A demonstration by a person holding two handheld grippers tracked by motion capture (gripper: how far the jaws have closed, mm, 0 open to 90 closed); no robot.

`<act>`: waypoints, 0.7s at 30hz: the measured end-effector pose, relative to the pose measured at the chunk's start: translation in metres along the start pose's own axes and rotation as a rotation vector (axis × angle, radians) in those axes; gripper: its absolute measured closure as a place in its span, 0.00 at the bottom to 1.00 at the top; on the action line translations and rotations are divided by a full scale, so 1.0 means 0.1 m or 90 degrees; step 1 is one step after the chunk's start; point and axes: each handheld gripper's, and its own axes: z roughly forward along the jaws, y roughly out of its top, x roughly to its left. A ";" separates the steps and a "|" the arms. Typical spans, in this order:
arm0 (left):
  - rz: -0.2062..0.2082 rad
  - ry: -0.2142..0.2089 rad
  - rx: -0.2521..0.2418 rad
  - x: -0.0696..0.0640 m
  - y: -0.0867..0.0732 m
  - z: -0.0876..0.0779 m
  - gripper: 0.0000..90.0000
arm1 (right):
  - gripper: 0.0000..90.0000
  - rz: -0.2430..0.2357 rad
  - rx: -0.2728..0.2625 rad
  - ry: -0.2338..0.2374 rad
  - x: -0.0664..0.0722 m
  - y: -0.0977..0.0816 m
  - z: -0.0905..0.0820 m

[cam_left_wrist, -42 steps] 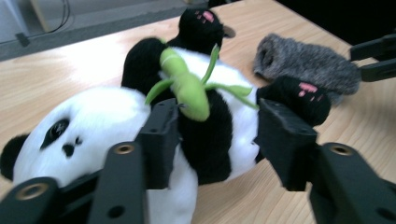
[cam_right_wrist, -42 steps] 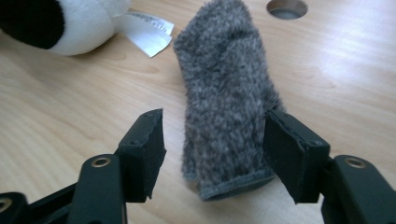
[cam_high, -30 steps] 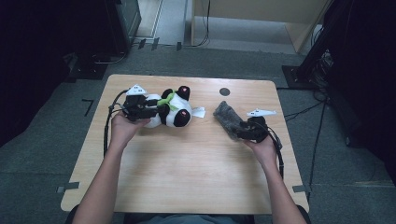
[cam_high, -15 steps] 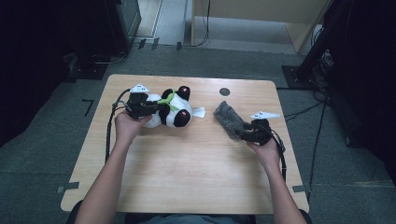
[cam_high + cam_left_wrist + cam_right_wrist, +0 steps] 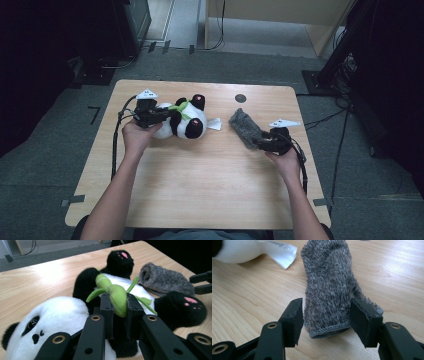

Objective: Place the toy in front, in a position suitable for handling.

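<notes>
A black and white panda plush (image 5: 186,123) lies on its back at the far left of the wooden table (image 5: 200,200). My left gripper (image 5: 167,114) is shut on the green bamboo stalk (image 5: 117,296) sewn to its chest, and the pads (image 5: 107,312) squeeze the stalk from both sides. A grey fuzzy sock (image 5: 243,126) lies flat to the right of the panda. My right gripper (image 5: 256,143) sits at the sock's near open end. In the right gripper view its pads (image 5: 294,320) press on either side of the sock (image 5: 327,285).
The panda's white label (image 5: 214,124) lies on the wood between the plush and the sock. A small dark round hole (image 5: 240,98) sits near the table's far edge. Dark equipment and cables stand on the floor around the table.
</notes>
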 end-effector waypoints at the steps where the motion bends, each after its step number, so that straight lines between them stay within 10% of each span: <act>1: 0.001 -0.001 -0.001 -0.02 0.00 -0.01 0.89 | 0.50 0.000 0.001 0.001 0.00 0.00 0.00; 21: 0.036 -0.028 0.001 -0.51 -0.02 -0.21 0.89 | 0.46 0.016 -0.008 0.007 -0.03 0.09 0.00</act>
